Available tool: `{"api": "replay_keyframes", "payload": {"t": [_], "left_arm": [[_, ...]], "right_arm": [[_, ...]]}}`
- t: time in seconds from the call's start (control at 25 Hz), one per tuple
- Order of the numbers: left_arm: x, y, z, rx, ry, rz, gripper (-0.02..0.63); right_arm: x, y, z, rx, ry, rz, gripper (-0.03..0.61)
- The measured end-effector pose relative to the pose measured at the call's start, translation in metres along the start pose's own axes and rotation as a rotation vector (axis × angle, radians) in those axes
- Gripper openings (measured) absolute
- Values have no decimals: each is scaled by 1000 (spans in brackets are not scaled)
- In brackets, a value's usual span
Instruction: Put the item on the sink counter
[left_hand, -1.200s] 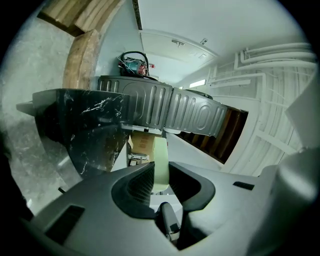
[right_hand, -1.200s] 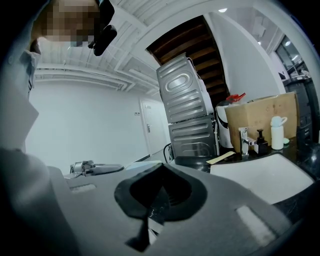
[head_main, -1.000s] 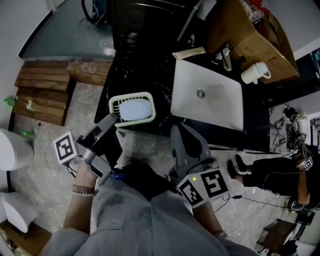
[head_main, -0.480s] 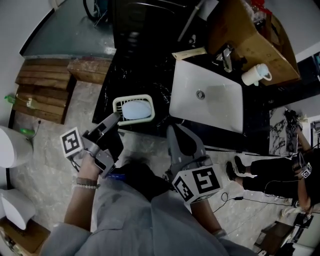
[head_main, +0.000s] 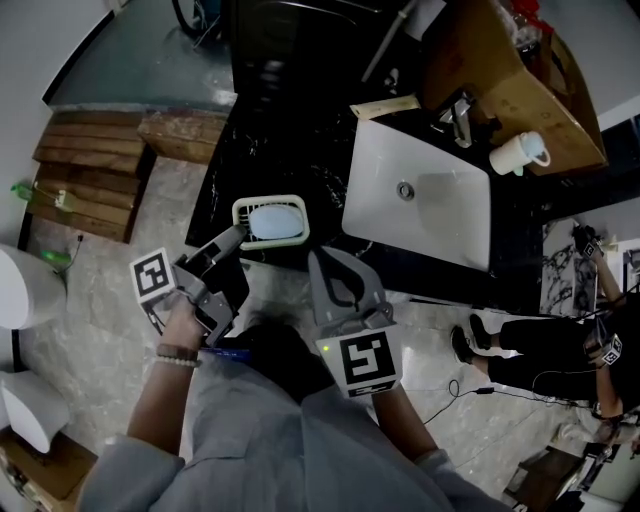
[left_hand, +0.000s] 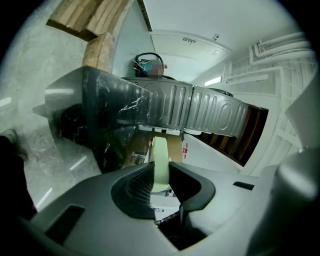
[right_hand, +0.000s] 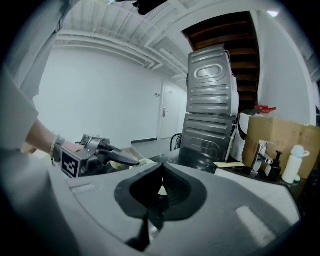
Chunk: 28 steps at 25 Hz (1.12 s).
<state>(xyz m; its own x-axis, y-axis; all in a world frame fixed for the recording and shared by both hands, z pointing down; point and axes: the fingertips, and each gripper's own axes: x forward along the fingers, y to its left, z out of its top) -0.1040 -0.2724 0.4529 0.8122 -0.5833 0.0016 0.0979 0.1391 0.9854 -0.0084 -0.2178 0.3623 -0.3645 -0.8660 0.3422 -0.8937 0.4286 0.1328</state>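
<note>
Fingers of the left gripper (head_main: 237, 233) clamp narrowly on the pale rim of the soap dish (head_main: 272, 221); dish lies centre-left in the head view, at the near edge of the black counter (head_main: 275, 150), beside the white sink (head_main: 440, 220); right gripper (head_main: 325, 262) closed, empty, lower centre.

Dim, even indoor light; fisheye-warped, vignetted edges.
</note>
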Motion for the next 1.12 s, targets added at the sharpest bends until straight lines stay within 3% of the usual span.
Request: {"api": "replay_keyframes", "payload": {"t": [0.28, 0.52, 0.68, 0.76, 1.12], "left_arm": [[11, 8, 2, 0, 19, 29, 89], [20, 15, 1, -4, 35, 53, 89], [24, 19, -1, -12, 39, 66, 89], [26, 20, -1, -14, 42, 71, 89], [26, 22, -3, -9, 61, 108, 89]], "right_arm": [[18, 0, -24, -47, 33, -44, -2], [30, 0, -39, -159, 82, -71, 0], [36, -2, -44, -161, 99, -82, 2], [41, 0, -48, -188, 109, -71, 70], [54, 25, -62, -527, 162, -55, 86]]}}
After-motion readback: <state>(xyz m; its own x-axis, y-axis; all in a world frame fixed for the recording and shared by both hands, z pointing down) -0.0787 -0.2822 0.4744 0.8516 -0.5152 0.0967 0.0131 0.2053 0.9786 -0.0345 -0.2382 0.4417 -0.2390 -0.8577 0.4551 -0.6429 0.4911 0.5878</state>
